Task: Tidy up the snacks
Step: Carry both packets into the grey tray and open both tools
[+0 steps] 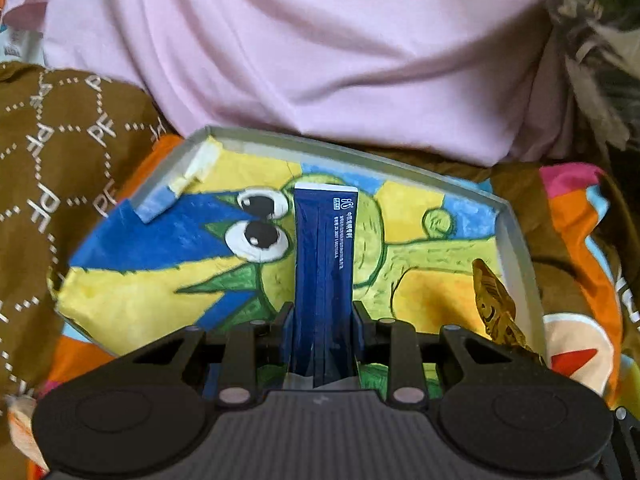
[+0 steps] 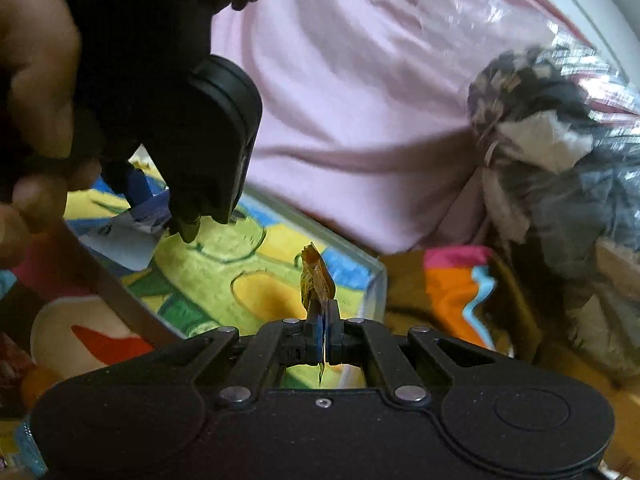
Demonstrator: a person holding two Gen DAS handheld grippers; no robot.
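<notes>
Your left gripper (image 1: 323, 312) is clamped on a dark blue sachet (image 1: 324, 248) at frame centre, sticking up over the cartoon-printed tray (image 1: 514, 240). There's small white print near its top, too fine to read. The brown cloth (image 1: 60, 152) at left repeats "PF". The right wrist view shows what the left barely catches: your right gripper (image 2: 325, 312) pinched tight on a crinkly amber wrapper (image 2: 316, 280), probably a candy, over the tray's lower right, plus your hand (image 2: 36, 92) at upper left.
</notes>
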